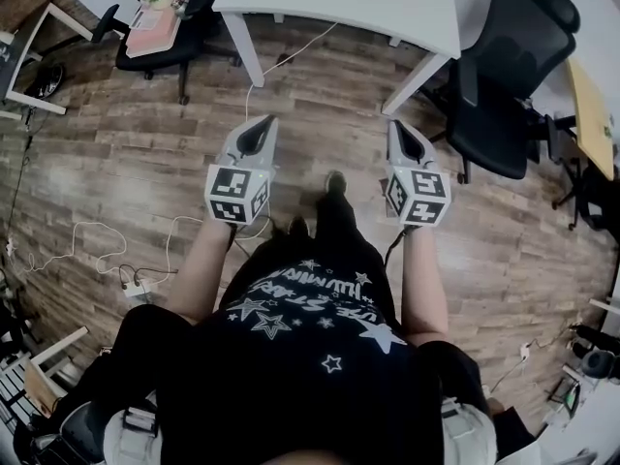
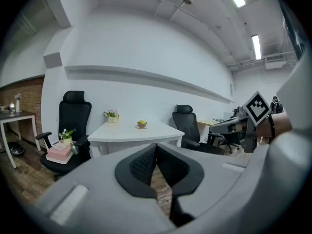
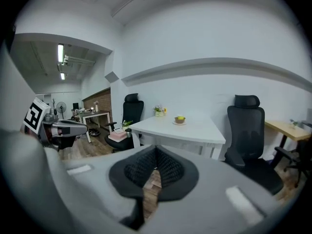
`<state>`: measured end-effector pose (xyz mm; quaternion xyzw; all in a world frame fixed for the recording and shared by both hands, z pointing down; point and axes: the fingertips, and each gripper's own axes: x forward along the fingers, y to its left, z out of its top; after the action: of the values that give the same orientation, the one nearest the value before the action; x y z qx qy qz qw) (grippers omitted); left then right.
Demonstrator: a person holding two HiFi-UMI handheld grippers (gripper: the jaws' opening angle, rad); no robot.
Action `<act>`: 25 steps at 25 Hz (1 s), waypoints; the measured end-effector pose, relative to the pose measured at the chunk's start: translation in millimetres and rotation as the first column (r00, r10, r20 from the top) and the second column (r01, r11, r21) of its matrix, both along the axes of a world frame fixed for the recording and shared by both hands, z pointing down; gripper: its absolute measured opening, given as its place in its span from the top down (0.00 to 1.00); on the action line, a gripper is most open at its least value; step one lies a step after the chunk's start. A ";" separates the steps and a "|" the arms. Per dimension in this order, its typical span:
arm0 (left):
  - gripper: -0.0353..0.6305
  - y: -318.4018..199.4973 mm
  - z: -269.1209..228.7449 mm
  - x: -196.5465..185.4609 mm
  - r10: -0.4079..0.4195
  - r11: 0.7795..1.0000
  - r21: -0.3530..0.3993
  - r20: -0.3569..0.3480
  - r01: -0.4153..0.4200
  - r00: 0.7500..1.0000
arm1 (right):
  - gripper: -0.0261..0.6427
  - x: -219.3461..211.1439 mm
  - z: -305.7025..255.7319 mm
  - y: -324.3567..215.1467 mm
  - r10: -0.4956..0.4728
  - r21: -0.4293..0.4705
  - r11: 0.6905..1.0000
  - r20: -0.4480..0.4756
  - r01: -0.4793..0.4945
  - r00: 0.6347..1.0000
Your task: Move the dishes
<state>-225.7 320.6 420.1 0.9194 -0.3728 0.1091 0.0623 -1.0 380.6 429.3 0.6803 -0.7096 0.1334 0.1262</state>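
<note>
Wood floor [image 1: 145, 163], white table [image 1: 387, 3] ahead, bowl [image 2: 142, 124] on it. Left gripper [image 1: 263, 125] and right gripper [image 1: 399, 130] both closed tip-to-tip, empty.

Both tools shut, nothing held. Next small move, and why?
Probably step toward the table: the bowl sits on it, well ahead of the left tool and right tool, both shut and empty over the floor.

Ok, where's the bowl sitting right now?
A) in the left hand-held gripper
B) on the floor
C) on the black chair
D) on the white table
D: the bowl stands on the white table; the left hand-held gripper and right hand-held gripper are shut, empty.
</note>
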 end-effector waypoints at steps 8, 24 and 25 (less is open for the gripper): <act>0.93 -7.5 -5.9 -3.9 -0.010 1.000 0.005 -0.016 0.010 1.000 | 0.80 -3.0 -4.1 -10.3 -0.006 0.028 1.000 0.019 0.005 1.000; 0.93 -139.7 21.7 82.6 -0.014 0.998 -0.053 0.030 0.016 0.999 | 0.67 88.6 38.3 -160.3 -0.035 -0.039 0.998 0.105 0.039 0.994; 0.93 -154.0 21.3 92.3 -0.018 0.998 -0.052 0.032 0.020 0.999 | 0.67 97.9 37.9 -175.5 -0.040 -0.038 0.998 0.105 0.044 0.994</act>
<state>-133.5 166.6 441.4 0.9120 -0.3794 0.1329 0.0814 96.9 205.1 467.3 0.6547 -0.7265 0.1805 0.1054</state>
